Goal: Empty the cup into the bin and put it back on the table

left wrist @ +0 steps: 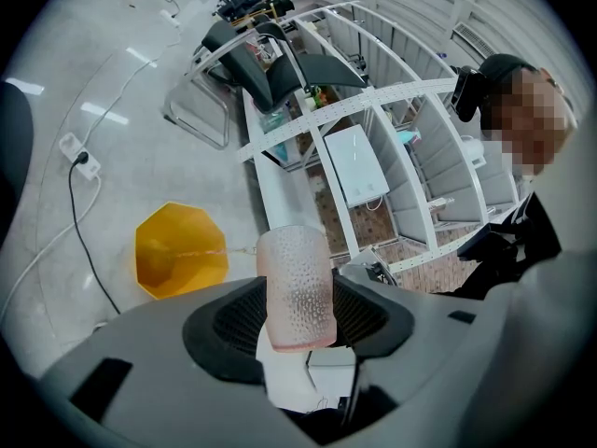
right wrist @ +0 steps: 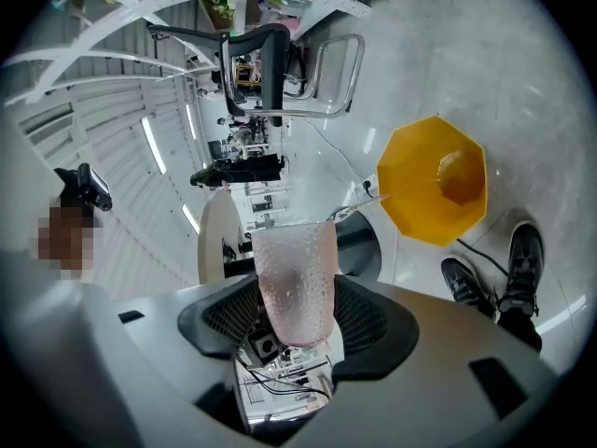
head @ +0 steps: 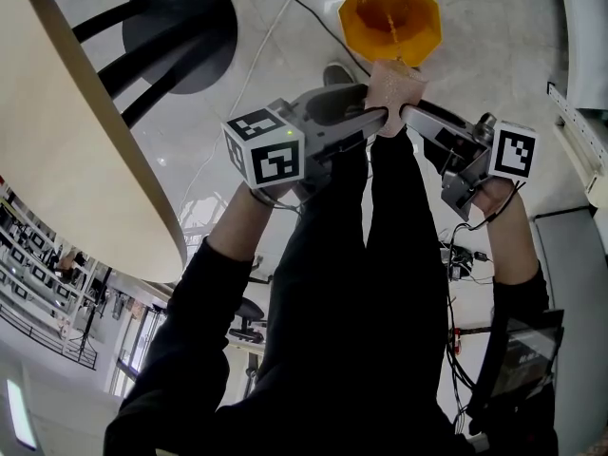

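In the head view, the person is standing over a glossy pale floor and looking down past dark trousers. A beige table is curving along the left, with a black pedestal base beyond it and a thin cable trailing across the floor. The left gripper and right gripper are meeting on one pink dimpled cup, which is hanging in the air, tipped toward an orange-yellow octagonal bin standing on the floor.

In the left gripper view, the jaws are pressing on both sides of the cup. A thin stream is running from its rim into the bin. Behind, a white shelving frame and a black office chair are lining the room.

In the right gripper view, these jaws are likewise clamping the cup. The bin is sitting at upper right, near a pair of dark shoes.
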The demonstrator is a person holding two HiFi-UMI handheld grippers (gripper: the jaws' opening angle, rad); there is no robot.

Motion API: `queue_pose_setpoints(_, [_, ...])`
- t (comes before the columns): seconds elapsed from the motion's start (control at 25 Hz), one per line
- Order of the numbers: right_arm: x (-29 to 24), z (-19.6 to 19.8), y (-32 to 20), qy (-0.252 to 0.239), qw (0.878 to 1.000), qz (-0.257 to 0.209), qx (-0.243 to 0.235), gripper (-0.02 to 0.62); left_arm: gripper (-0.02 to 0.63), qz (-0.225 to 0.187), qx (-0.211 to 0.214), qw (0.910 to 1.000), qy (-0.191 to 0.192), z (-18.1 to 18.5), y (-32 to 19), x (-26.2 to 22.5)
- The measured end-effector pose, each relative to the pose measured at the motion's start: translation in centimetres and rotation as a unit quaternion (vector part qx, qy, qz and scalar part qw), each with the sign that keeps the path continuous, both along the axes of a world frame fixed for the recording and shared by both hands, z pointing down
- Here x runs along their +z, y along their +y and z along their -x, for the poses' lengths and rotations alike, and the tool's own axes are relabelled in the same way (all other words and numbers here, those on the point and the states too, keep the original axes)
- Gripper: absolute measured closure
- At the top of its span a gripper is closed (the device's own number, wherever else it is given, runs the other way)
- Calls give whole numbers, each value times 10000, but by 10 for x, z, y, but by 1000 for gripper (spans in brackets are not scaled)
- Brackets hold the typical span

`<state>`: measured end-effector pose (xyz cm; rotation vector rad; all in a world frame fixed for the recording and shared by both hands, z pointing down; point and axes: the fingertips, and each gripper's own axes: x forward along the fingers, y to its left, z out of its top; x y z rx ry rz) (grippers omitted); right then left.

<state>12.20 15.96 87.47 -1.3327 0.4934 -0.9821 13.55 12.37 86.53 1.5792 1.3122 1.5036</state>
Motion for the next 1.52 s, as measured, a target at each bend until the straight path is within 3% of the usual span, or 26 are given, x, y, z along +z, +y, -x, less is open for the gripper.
queue_pose_setpoints(0.4, [-4,-3,4,-522,9966,-540,348,336,371,48,-64,10000,10,-9,4,-9])
queue_pose_setpoints(0.64, [-13,-4,5,-511,9959,-638,398,336,371,56,-112,9999,43,-11,6,-19])
queue_pose_setpoints(0.88, [-29,-8,9,260,9995,-128,145,336,377,127,-72,9998,156,-9,9,-28])
queue_pose_setpoints(1.08, [-31,2,12,461,9979,394,-213,336,377,61,66,9998,191,0,10,-32])
queue_pose_setpoints(1.52, [-73,6,19,1545,9780,1292,-550,336,377,111,224,9983,522,12,18,-68])
